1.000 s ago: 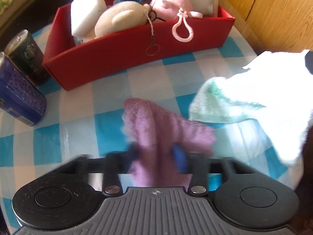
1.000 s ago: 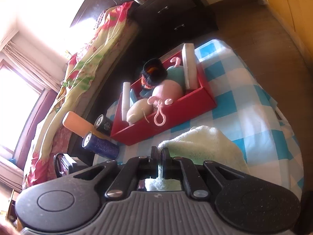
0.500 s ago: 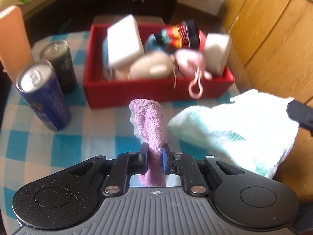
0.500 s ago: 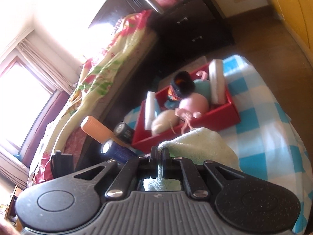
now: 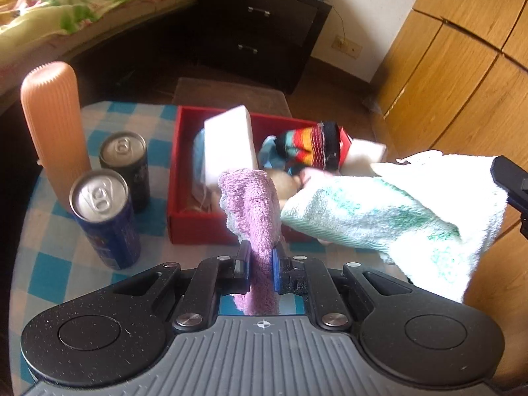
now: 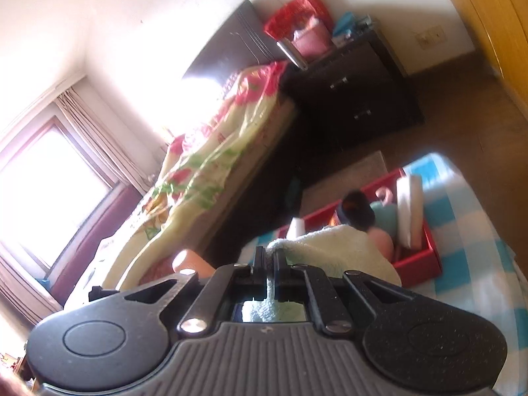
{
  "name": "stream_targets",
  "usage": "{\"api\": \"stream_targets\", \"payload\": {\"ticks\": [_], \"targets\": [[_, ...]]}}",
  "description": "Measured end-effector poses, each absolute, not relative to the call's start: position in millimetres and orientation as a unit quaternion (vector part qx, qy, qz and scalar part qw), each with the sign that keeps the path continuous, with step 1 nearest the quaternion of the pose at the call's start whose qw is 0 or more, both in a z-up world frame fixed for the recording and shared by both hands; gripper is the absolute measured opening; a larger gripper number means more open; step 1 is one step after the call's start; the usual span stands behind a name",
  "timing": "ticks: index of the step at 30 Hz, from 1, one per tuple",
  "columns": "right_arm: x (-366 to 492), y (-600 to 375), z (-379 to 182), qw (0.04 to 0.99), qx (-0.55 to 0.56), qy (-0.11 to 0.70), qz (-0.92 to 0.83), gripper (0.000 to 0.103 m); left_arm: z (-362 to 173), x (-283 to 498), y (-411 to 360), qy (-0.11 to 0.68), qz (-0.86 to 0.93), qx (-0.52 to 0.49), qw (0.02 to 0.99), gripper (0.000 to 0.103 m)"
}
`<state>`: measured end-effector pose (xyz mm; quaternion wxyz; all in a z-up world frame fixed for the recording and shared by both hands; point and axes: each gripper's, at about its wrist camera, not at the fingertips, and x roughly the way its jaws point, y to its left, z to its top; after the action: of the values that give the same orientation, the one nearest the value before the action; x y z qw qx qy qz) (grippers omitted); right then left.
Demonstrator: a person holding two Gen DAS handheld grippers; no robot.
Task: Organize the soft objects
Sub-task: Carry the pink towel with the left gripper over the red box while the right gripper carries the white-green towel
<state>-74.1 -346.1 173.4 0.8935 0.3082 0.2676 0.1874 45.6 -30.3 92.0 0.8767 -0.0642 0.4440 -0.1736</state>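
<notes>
Soft objects: we hold two cloths in the air, above the checked tabletop (image 5: 49, 274), both on the near side of the red box (image 5: 204, 227).
Left gripper (image 5: 259, 260): clenched on a purple knitted cloth (image 5: 254, 204), which stands up between the jaws.
Right gripper (image 6: 270, 262): clamped on a white-and-green towel (image 6: 333, 247); in the left view the towel (image 5: 396, 211) hangs beside the purple cloth, overlapping the box's right end.
Change: a second ago both cloths sat low over the tabletop; we have since lifted them, and the box now lies below them.
Box contents: white sponge (image 5: 231, 145), striped sock (image 5: 310, 147) and other soft pieces fill it.
Meaning: we judge both cloths are ready to be lowered in; free room looks scarce, mostly at the left end.
Bystanders: two drink cans (image 5: 105, 211) and an orange ribbed bottle (image 5: 52, 125) stand at the left edge, apart from the box.
</notes>
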Motion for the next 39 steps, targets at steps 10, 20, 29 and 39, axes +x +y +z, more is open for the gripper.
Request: {"api": "stream_targets", "payload": {"ticks": [10,20,29,39], "targets": [[-64.2,-354.5,200.1,0.901,0.319,0.218,0.195,0.0,107.9,60.3,-24.8,0.418,-0.153,-0.073,0.892,0.009],[-55.1,-356.8,230.4,0.919,0.301,0.161,0.2,0.0,133.5,73.6,-35.1,0.382,-0.153,-0.071,0.909,0.01],[-36.1,-357.7,223.1,0.918,0.301,0.166,0.196,0.0,136.4,90.1,-45.1,0.371,-0.148,-0.056,0.915,0.01],[-7.3,-358.1,224.7,0.926,0.289,0.159,0.184,0.0,142.3,112.8,-62.6,0.354,-0.143,-0.039,0.923,0.011]]}}
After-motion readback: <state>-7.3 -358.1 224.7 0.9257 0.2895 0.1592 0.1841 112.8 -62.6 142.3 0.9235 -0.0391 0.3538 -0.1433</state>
